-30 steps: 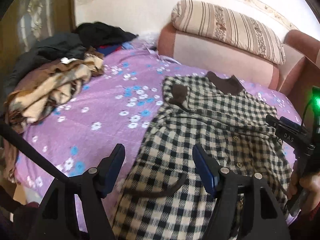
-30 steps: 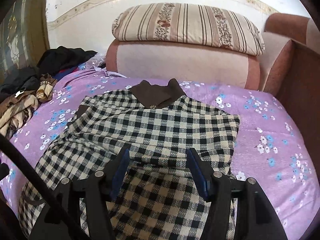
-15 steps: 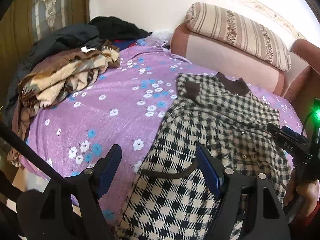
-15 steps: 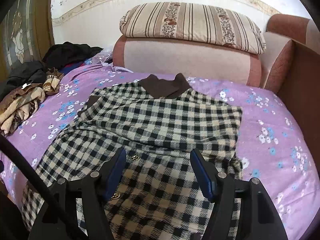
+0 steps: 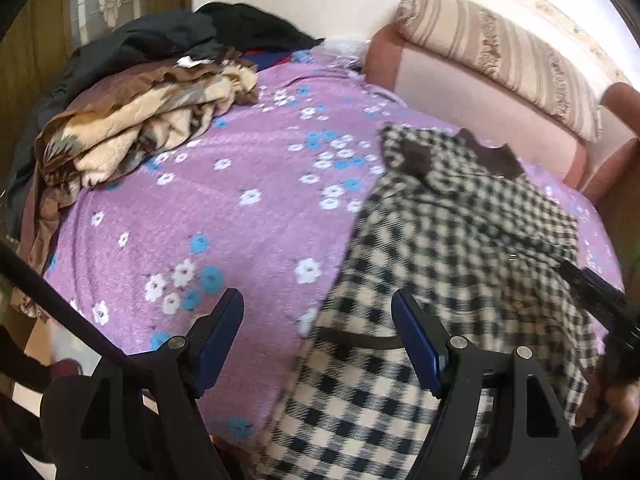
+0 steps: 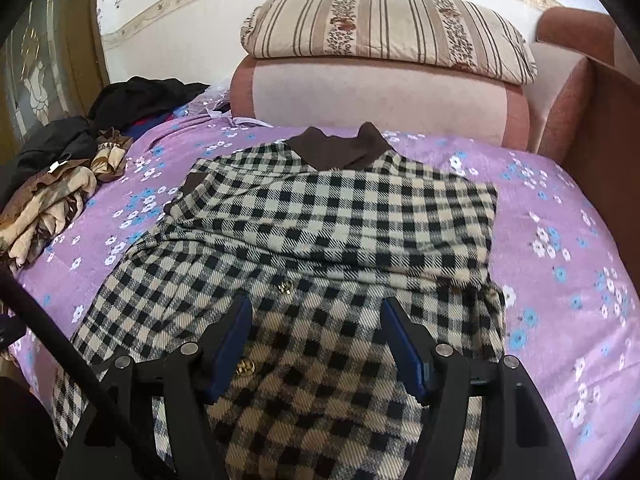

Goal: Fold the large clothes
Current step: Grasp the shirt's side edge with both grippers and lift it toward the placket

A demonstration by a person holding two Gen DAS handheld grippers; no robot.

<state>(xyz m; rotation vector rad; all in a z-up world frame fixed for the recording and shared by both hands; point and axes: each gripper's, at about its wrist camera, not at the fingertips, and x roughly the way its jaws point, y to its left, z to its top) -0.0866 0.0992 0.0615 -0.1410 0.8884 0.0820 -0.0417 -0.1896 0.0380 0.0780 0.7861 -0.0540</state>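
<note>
Purple floral bedspread (image 6: 560, 208) (striped pillow (image 6: 384, 28) behind)

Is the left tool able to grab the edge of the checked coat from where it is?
Probably yes. The left tool is open, nothing in it, and the checked coat has its edge lying right between the fingers on the purple bedspread, with nothing on top.

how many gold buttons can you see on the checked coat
2. One gold button sits near the coat's middle, beyond the right gripper; the other gold button lies beside that gripper's left finger. More may be hidden under the folded checked coat or the gripper.
</note>
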